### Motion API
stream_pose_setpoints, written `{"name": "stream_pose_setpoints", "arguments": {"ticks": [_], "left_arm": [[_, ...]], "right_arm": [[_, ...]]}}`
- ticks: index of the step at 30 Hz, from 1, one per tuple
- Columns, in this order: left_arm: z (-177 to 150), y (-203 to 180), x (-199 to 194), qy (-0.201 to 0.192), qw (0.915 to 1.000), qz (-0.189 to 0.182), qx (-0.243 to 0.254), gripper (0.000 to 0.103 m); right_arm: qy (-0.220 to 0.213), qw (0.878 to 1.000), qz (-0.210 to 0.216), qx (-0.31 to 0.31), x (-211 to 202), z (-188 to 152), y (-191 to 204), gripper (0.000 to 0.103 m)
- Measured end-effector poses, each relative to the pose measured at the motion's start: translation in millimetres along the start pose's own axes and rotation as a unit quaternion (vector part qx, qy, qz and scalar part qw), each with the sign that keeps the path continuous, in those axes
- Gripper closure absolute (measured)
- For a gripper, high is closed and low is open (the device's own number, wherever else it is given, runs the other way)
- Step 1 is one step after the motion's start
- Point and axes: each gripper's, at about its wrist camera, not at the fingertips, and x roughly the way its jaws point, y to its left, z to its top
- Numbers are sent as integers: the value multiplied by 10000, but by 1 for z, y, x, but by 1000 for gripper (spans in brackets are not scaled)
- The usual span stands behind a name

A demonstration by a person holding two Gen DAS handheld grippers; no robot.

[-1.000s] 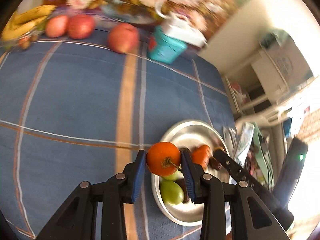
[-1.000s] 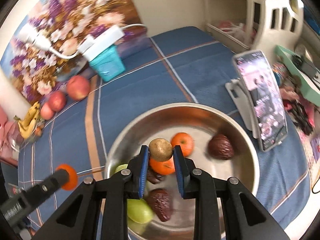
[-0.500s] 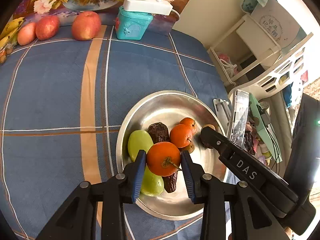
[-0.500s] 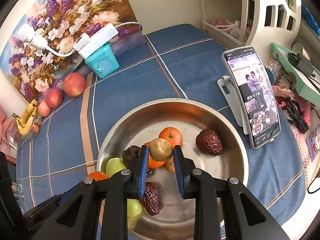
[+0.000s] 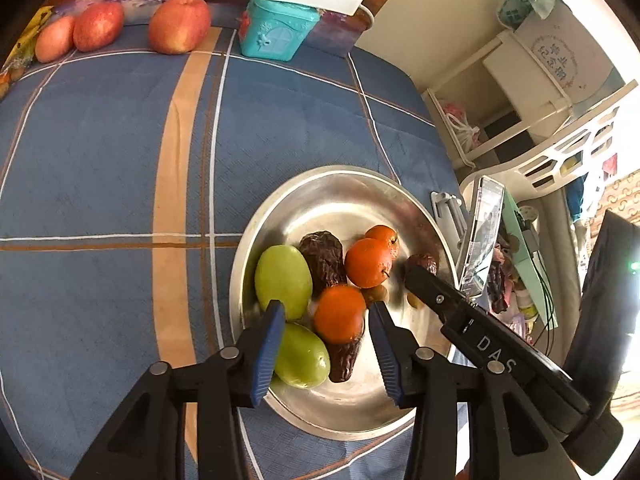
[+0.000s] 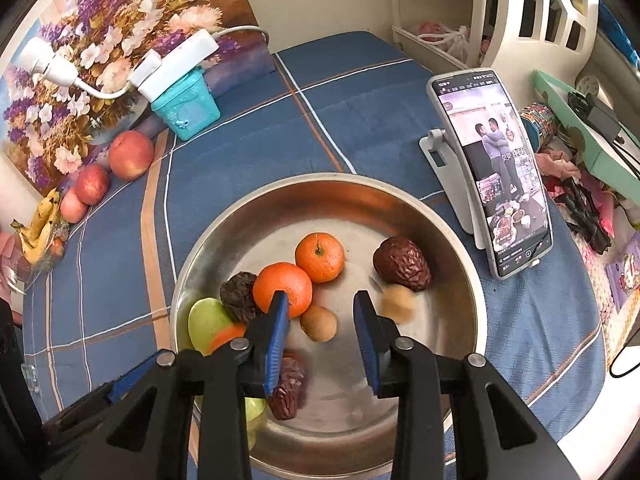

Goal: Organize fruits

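Observation:
A steel bowl [image 5: 340, 174] [image 6: 320, 182] on the blue checked cloth holds two green fruits [image 5: 283, 276], dark dates [image 6: 402, 258] and oranges [image 6: 319, 257]. My left gripper [image 5: 326, 310] is open over the bowl's near side. An orange [image 5: 339, 314] lies free between its pads, resting on a date. My right gripper [image 6: 320, 300] is also open above the bowl. A small brown fruit [image 6: 398, 304], blurred, sits just beyond its right finger, and another brown fruit [image 6: 319, 323] lies between the fingers on the bowl floor.
Three apples [image 6: 131, 155] and bananas [image 6: 38, 224] lie at the far left by a floral picture. A teal box [image 6: 188, 106] carries a white power strip. A phone on a stand [image 6: 496, 168] stands right of the bowl, close to the table edge.
Both grippers have opened. The left one let its orange down onto the fruit in the bowl; the right one dropped its small brown fruit, which is rolling to the right.

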Motion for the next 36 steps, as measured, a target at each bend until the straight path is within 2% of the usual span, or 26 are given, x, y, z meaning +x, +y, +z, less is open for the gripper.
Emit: {"name": "stream_pose_setpoints", "arguments": {"ticks": [1,3,4,5,7,9,11,13,15,18,22,24,27,32,36], "left_arm": [[0,2,-3,-25,10000,-14,-22,56],[0,8,-9,-108,9999,-18,-114,56],[1,11,-12,-169,9997,59,-140,54],[0,15,-16,-234,9995,178,-145,45],[-1,24,-26,-450,9966,667,-152,32],[-3,39,-35,-601,9909,1177,-240,26],[-6,52,-42,-659,9844,1595,-344,9],[-12,63,-50,-767,9769,1952,-409,0],[-20,73,-61,-924,9683,2274,-461,0],[-30,81,-76,-1052,9620,2486,-416,0],[-46,80,-90,-1133,9615,2478,-344,0],[-58,76,-97,-1185,9559,2675,-254,0],[-70,75,-99,-1177,9528,2795,-170,0],[-79,81,-99,-941,9554,2778,-350,0],[-81,78,-100,-937,9395,3273,-369,0]], "right_arm": [[-3,10000,3,-23,0,-1,0,68],[6,9999,-17,-99,-1,-5,2,59],[20,9999,-31,-132,0,-5,3,46],[33,9998,-59,-175,1,-7,5,38],[68,9995,-107,-305,3,-13,10,37],[104,9989,-146,-426,5,-19,14,32],[88,9983,-175,-549,4,-25,19,20],[33,9974,-169,-702,2,-31,25,11],[-37,9962,-156,-858,-1,-38,32,9],[-130,9938,-177,-1087,-8,-49,44,9],[-207,9903,-167,-1363,-15,-64,55,9],[-257,9886,-264,-1459,-19,-71,59,9],[-310,9869,-362,-1541,-24,-78,62,9],[-420,9852,-348,-1624,-30,-82,66,9],[-441,9850,-342,-1635,-32,-83,68,9]]}}
